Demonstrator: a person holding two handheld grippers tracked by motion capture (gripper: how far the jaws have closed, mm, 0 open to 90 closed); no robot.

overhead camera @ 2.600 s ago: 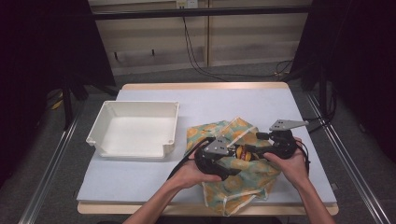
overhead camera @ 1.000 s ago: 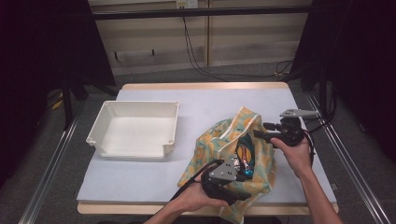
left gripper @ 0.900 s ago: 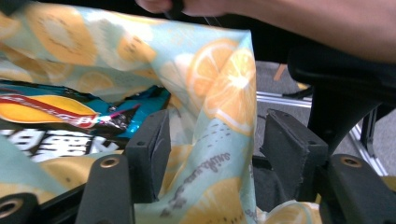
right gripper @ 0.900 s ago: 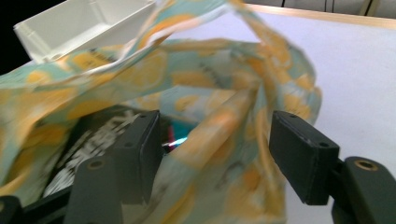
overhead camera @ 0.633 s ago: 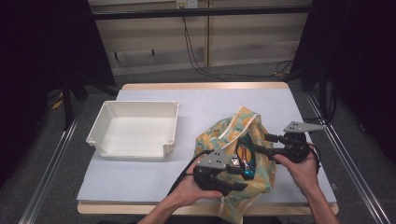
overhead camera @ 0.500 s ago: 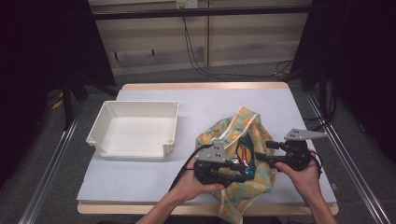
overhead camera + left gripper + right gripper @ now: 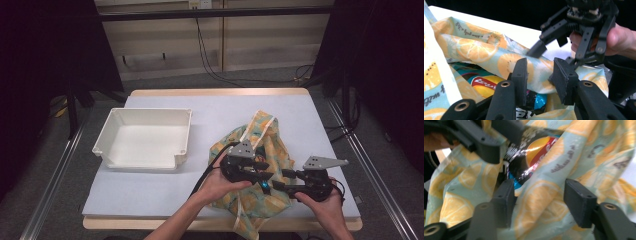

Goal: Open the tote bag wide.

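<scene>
Lemon-print fabric bag lying crumpled at the near right of the table, right of a white tray. Inside its mouth, a shiny snack packet. Left tool spread, jaws straddling a fold of the bag's rim, not visibly clamped. Right tool spread too, fabric bunched between its jaws. Both tools facing each other, close together over the bag.

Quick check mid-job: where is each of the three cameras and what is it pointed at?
High view: above the person's side, looking down on table, tray, bag, both forearms.
Left gripper view: along open jaws at the bag rim; right gripper beyond.
Right gripper view: jaws open at the bag; snack packet inside.
Shared: the bag.
</scene>
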